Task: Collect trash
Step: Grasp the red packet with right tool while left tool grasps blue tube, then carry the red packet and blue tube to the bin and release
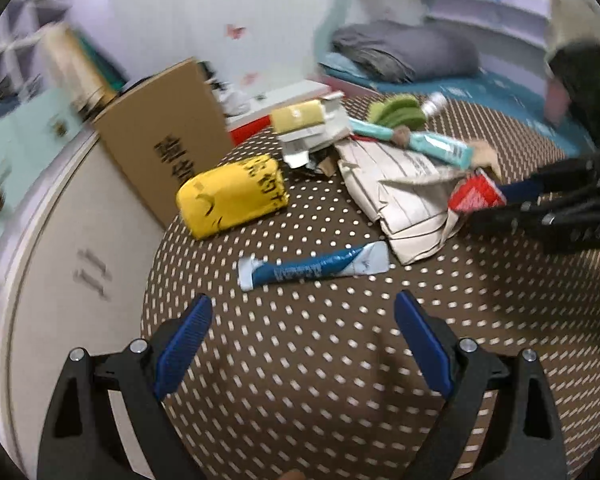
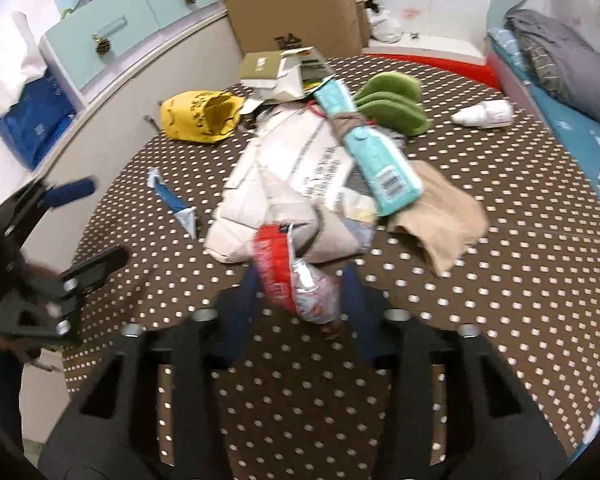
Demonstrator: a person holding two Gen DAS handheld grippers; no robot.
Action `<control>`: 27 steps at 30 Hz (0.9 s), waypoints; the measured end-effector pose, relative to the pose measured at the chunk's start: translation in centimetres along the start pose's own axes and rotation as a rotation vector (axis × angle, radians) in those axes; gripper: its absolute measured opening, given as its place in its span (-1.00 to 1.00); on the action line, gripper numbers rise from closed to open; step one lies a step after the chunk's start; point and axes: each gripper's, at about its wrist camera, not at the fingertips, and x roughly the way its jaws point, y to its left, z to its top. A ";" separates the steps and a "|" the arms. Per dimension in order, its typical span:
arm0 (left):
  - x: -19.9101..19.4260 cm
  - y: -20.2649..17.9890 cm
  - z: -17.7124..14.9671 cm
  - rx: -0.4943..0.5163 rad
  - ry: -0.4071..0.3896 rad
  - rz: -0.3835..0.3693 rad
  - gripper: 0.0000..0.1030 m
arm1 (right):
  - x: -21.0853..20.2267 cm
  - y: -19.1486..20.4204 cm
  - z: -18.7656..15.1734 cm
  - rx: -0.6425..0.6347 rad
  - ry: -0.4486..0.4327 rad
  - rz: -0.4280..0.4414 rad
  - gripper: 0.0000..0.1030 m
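Trash lies in a pile on a brown dotted rug (image 1: 300,360). My left gripper (image 1: 302,344) is open and empty, just short of a blue and white tube (image 1: 314,266). A yellow bag (image 1: 232,196) lies beyond it to the left. My right gripper (image 2: 300,284) is shut on a red and clear wrapper (image 2: 290,276), seen at the right in the left wrist view (image 1: 476,196). Crumpled white paper (image 2: 284,184), a teal tube (image 2: 376,164), green pads (image 2: 392,100), a beige cloth (image 2: 440,220) and a white bottle (image 2: 486,114) lie ahead.
A cardboard box (image 2: 296,16) stands at the rug's far edge beside curved white cabinets with mint drawers (image 2: 100,44). A bed with a grey blanket (image 2: 560,56) runs along the right. Small flattened boxes (image 2: 284,70) top the pile. A blue bag (image 2: 32,124) sits left.
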 end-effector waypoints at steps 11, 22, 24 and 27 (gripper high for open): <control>4.8 -0.2 3.0 0.370 0.094 -0.122 0.72 | -4.8 -3.2 -1.6 0.103 -0.047 0.056 -0.38; 3.1 -1.6 2.1 0.341 0.157 -0.195 -0.76 | -8.8 -8.2 -3.6 0.229 -0.109 0.023 -0.38; 2.5 -1.5 1.6 0.292 0.162 -0.199 -0.77 | -9.5 -8.9 -4.0 0.244 -0.121 0.020 -0.38; 1.2 -1.5 0.9 0.220 0.153 -0.199 -0.80 | -10.2 -9.8 -4.4 0.265 -0.137 0.020 -0.38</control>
